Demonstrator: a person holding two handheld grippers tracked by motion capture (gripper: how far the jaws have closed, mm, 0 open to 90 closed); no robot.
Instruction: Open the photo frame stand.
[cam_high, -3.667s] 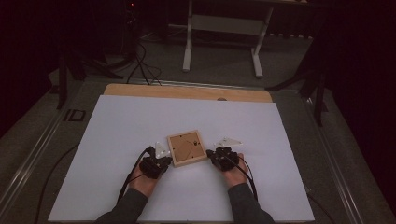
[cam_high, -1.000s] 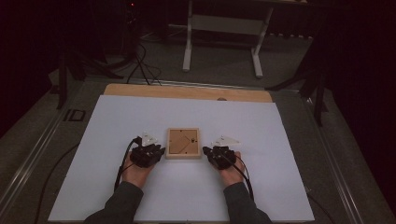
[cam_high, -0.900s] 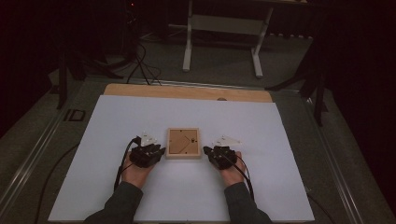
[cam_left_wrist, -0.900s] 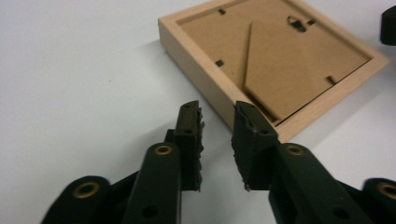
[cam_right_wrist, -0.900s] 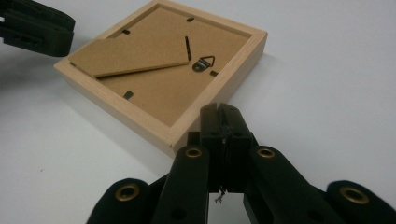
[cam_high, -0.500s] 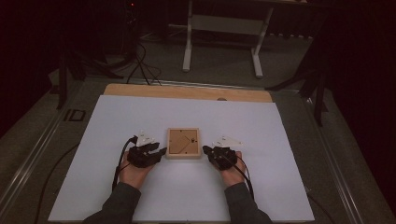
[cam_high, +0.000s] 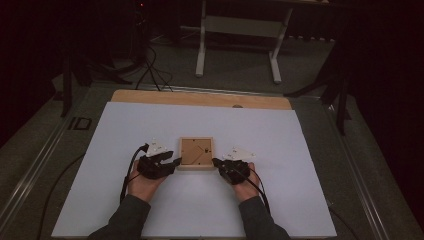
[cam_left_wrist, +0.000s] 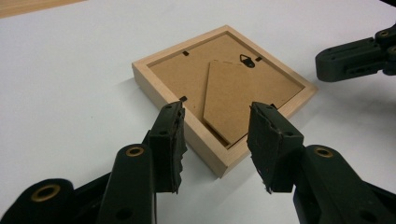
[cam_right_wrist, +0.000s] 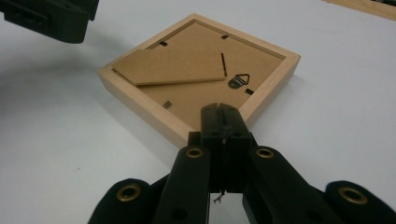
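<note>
A small wooden picture frame (cam_high: 196, 153) lies face down in the middle of the white tabletop (cam_high: 125, 125). Its back points up, so the brown cardboard backing (cam_left_wrist: 196, 74) shows inside the pale wood edge. A flat cardboard stand (cam_left_wrist: 233, 100) with a pointed shape lies on the backing. Near one edge sits a little black metal hanger (cam_right_wrist: 237, 80). Small dark clips (cam_left_wrist: 186, 53) hold the backing in.

The left tool (cam_left_wrist: 217, 142) is wide open. Its two black jaws stand on each side of the frame's near corner, close to it, but not gripping it. Their inner sides look rough and toothed. The right tool (cam_right_wrist: 223, 122) is squeezed tight with nothing between its jaws. Its tip rests right at the frame's edge, near the hanger.

It looks like the person is getting ready to work on the back of the frame, maybe to hold it steady and lift the stand or open the backing. The frame is not held by anything yet.

Next, the left tool would likely need to close gently on the wood edge so the frame does not slide on the smooth tabletop. Then the right tool could poke under the thin stand or a clip. The cardboard looks thin and bendy, so a soft touch would be best. The wood looks hard and smooth, with square corners
</note>
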